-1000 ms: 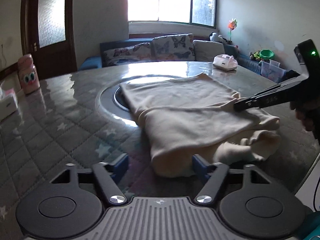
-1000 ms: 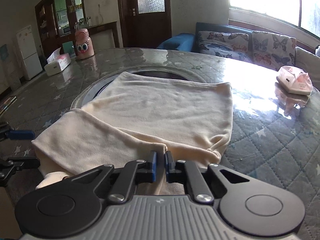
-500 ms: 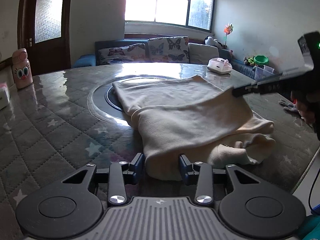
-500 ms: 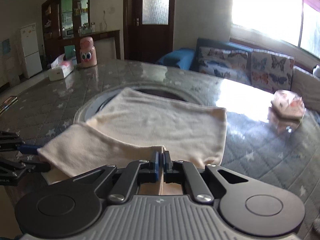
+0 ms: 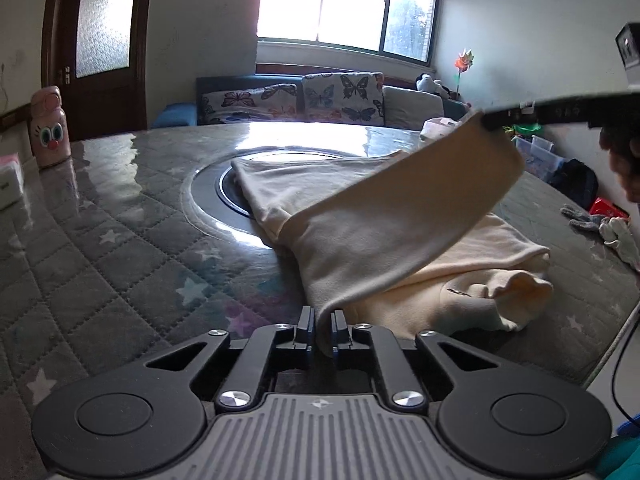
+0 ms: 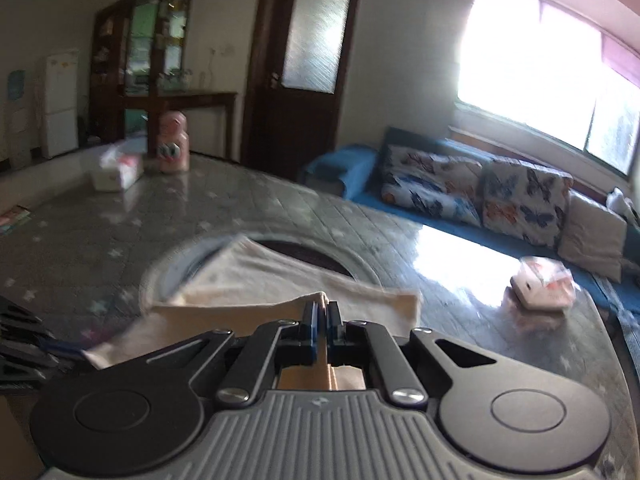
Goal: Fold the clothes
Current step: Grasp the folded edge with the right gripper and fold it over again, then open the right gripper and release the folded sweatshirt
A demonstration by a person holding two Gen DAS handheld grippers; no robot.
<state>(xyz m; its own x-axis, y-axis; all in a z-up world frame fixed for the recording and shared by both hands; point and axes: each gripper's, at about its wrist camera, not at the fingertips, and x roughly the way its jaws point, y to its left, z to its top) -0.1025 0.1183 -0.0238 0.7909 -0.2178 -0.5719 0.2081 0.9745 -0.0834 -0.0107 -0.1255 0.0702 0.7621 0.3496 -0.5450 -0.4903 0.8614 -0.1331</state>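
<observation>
A living room with a bright window and a butterfly-print sofa is being shown beyond a large round table covered in grey quilted, star-patterned cloth. In the left wrist view, the cream garment is lying over the table's central ring and towards the near right. Its near corner is being pinched between the closed fingers of the left gripper. Another corner is being held up in the air at the far right by the right gripper, so that a flap is being stretched between the two. A pink bottle is standing at the far left.

In the right wrist view, which is blurred, the garment is being gripped at its raised edge by the right gripper, its fingers nearly together on the fabric. A tissue pack is lying at the right.
</observation>
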